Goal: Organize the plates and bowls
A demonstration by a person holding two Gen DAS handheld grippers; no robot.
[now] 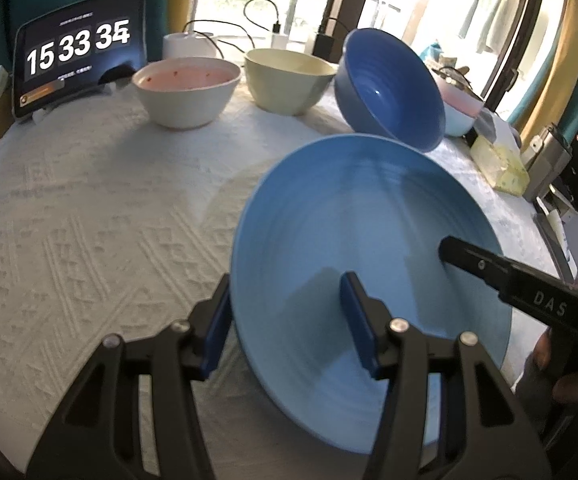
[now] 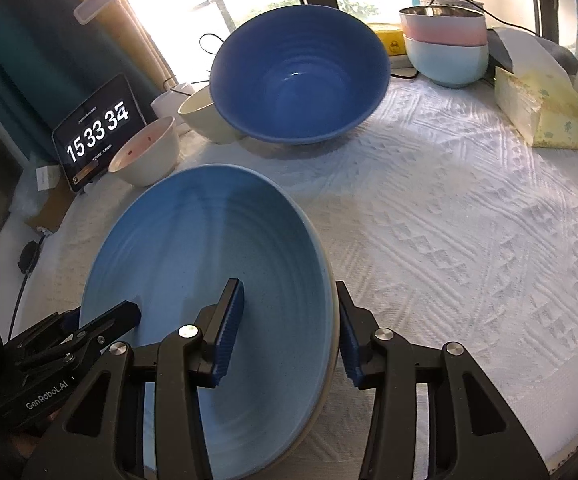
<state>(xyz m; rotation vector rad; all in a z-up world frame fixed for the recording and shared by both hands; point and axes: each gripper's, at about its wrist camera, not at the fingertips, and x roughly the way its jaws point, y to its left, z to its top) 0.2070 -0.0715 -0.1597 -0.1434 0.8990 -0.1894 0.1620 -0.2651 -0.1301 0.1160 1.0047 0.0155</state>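
Your left hand-held gripper point(image 1: 285, 320) has its two blue pads on either side of the near rim of the wide light blue plate point(image 1: 369, 280), one pad under the rim and one on the inside. The pad on the inside lies on the plate, but you cannot tell if the jaws squeeze it tight. Your right hand-held gripper point(image 2: 289, 332) stands the same way on the plate's other side: one pad inside, one just outside the rim, and you cannot tell if it pinches either.

The plate is tipped up at an angle, near the front edge of the counter point(image 2: 469, 220), which has a bumpy white cloth on it.

Behind the plate, the deep dark blue bowl point(image 2: 301, 80) sits tilted toward you. Beside it, along the back edge, are the cream bowl point(image 1: 289, 80) and the white bowl with a pink inside point(image 1: 187, 92). At the back left corner stands the black tablet showing a clock point(image 1: 79, 48). Toward the back right corner sits a stack of pink and pale blue bowls point(image 2: 445, 48), with a yellow tissue pack point(image 2: 545, 116) near the right edge.
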